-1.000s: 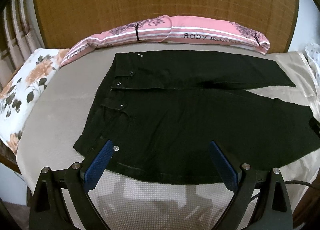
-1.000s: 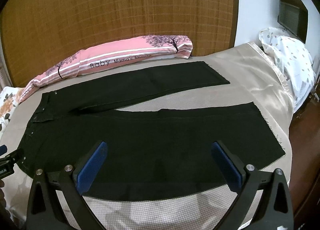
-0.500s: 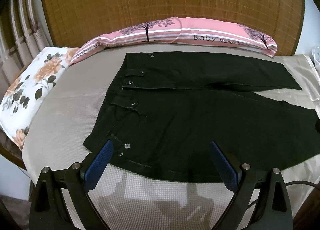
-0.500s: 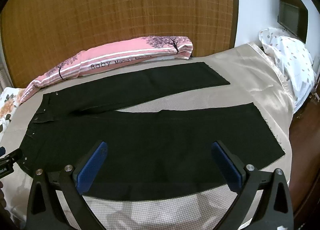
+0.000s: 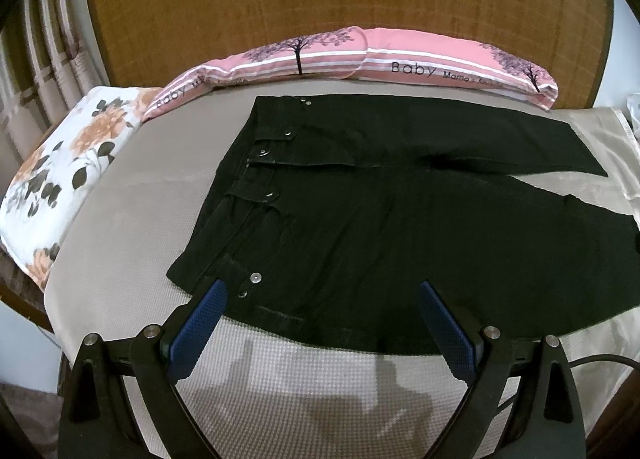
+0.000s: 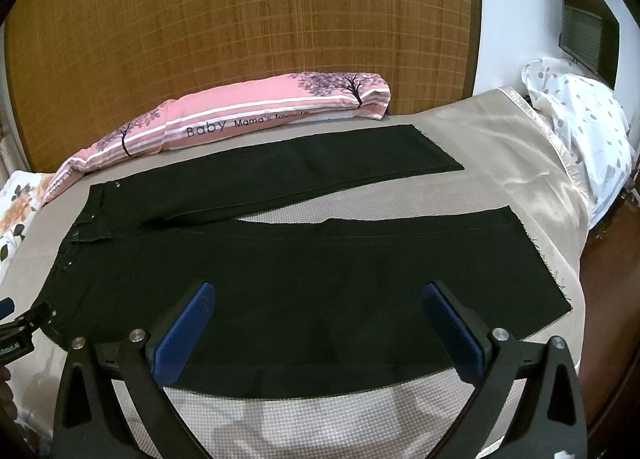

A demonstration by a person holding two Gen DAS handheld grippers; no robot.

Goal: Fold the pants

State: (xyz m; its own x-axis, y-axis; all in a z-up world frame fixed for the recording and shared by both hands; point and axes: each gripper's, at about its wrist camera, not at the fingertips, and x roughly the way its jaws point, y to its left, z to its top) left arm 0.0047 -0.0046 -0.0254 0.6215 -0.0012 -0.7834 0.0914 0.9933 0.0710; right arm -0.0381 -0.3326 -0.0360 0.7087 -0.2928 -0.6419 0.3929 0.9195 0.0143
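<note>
While pants (image 5: 400,227) lying flat and unfolded on bed (image 5: 132,227), legs splayed in a V, waistband toward floral pillow (image 5: 60,175), hems toward the far end (image 6: 532,259): sitting at the pre-grasp step, nothing folded yet. Hovering left gripper (image 5: 320,319) over the near waistband corner, fingers (image 5: 200,323) spread wide, holding nothing; left fingertip just beside the hem rivets, contact with cloth not clear from this view. Hovering right gripper (image 6: 320,319) over the near leg around mid-length, fingers (image 6: 452,323) also spread wide and empty, near edge of the leg running between them. Seeing pink bolster (image 6: 248,119) along the headboard behind the far leg, well apart from the work. Judging next move as a lengthwise fold: dropping both sets of fingers onto the near edge, pinching waistband corner on the left and leg edge on the right, then lifting together and carrying the near leg over onto the far one. Needing matched height and pace on both sides, else dragging or bunching the denim; also needing to catch both fabric layers, not just the top one.
</note>
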